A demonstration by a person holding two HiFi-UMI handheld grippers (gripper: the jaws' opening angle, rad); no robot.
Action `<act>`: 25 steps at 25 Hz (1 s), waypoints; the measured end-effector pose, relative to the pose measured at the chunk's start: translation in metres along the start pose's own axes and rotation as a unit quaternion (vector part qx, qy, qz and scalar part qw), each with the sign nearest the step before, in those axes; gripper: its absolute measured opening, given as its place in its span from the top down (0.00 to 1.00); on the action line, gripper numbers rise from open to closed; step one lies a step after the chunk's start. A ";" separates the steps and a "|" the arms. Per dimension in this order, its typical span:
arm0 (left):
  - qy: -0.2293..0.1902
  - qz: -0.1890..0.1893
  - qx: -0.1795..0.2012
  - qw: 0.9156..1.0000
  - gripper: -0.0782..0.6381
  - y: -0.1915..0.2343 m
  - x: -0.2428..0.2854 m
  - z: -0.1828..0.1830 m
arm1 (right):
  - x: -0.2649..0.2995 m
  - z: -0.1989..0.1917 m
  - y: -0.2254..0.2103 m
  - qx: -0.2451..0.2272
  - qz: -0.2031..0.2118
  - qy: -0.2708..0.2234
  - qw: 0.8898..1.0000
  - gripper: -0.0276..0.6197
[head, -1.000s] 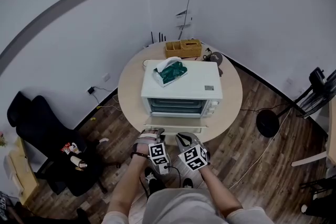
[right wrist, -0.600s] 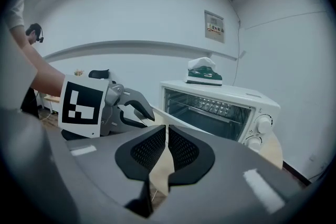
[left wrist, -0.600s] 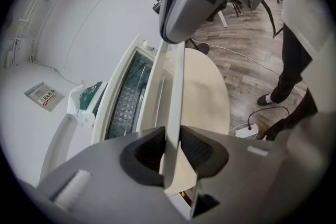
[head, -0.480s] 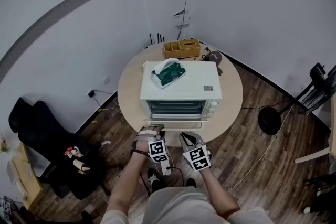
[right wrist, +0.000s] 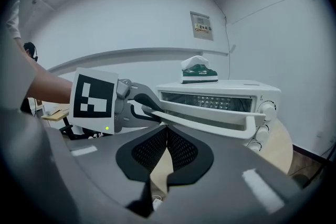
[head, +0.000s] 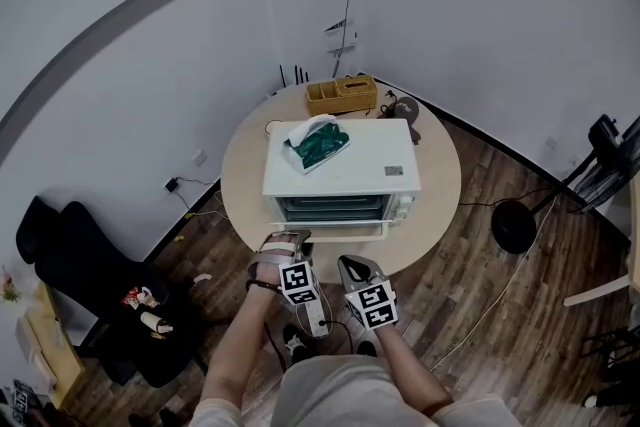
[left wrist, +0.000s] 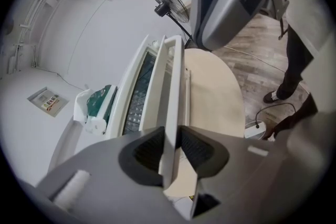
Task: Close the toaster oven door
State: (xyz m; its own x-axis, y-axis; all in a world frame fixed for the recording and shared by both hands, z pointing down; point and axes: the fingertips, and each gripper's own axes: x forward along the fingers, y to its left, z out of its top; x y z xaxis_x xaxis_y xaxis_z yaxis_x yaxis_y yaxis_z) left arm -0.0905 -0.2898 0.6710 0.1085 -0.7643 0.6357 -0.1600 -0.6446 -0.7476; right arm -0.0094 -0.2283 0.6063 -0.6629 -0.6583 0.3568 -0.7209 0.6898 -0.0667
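The door (left wrist: 170, 76) of the toaster oven (head: 340, 165) on the round table (head: 440, 190) is raised most of the way, but a gap is seen between it and the oven front. Its edge is clasped by the left gripper (left wrist: 172, 139), whose jaws have just been easing apart. The right gripper (right wrist: 166, 139) is closed on nothing nearby. A last push is judged to be needed.
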 end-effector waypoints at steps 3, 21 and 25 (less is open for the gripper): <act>-0.004 0.000 -0.003 1.000 0.67 0.005 0.004 0.001 | 0.001 0.003 -0.001 0.014 -0.002 -0.003 1.000 0.96; -0.027 0.001 -0.010 1.000 0.67 0.039 0.018 0.005 | 0.016 -0.012 -0.002 0.036 -0.003 0.007 0.999 0.96; -0.029 0.002 -0.010 1.000 0.67 0.048 0.021 0.005 | 0.019 -0.012 -0.002 0.034 -0.003 0.010 0.999 0.96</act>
State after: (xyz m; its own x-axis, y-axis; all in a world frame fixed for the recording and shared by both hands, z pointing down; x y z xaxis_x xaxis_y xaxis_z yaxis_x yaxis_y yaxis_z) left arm -0.0913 -0.3367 0.6477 0.1650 -0.7675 0.6194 -0.1804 -0.6409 -0.7461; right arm -0.0176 -0.2387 0.6246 -0.6547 -0.6555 0.3765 -0.7373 0.6636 -0.1267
